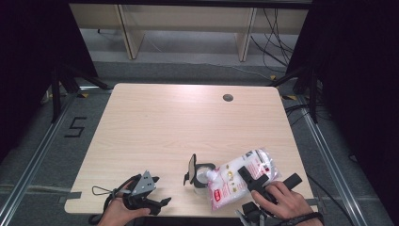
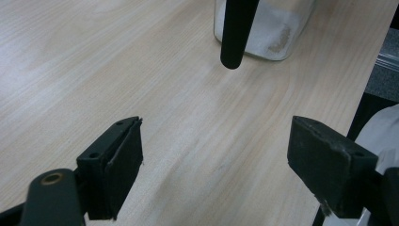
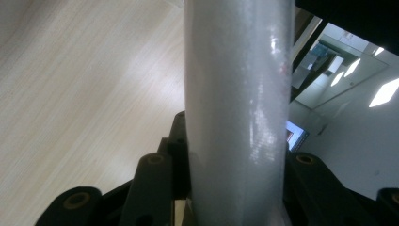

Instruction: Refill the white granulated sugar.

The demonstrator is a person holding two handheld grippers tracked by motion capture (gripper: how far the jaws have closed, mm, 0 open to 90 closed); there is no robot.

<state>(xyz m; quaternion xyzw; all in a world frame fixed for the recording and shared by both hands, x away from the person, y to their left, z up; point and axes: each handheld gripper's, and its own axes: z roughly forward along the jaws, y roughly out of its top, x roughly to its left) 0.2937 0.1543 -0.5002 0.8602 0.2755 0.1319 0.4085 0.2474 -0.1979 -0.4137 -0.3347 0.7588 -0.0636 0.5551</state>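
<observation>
A soft plastic pouch [image 1: 242, 176] of white granules, printed with red and dark labels, lay tilted at the near right of the bench [image 1: 188, 122], its spout end leaning left toward the mouth of a small clear glass jar [image 1: 203, 178]. The right gripper [image 1: 263, 181] had its fingers [image 3: 157, 188] clamped on either side of the pouch, part closed around its bulk; seen along that gripper, the pouch [image 3: 237, 108] rose between them as a smooth, glossy, pale column. The hand [image 1: 282, 200] behind it came in from the near edge, a dark band at the wrist.

The jar stood upright just left of the pouch, near the front edge of the bench, with a layer of white grains in its bottom. Its black hinged lid [image 1: 191, 168] stood flipped up on the left side of the rim. From the left gripper's camera the jar [image 2: 263, 28] showed at the far side, with the dark lid [image 2: 236, 30] hanging in front of it.

The left gripper [image 1: 146, 190] rested at the near left corner, well apart from the jar, a grey three-cornered plate on top and a cable looping off to the left. Its fingers [image 2: 115, 167] stood wide apart with nothing between them but bare wood.

The bench was pale wood-grain laminate with rounded corners and a round cable hole [image 1: 228, 98] near the far right. Nothing stood between the pouch and the jar. Beyond lay grey floor, pale shelving legs and trailing cables.
</observation>
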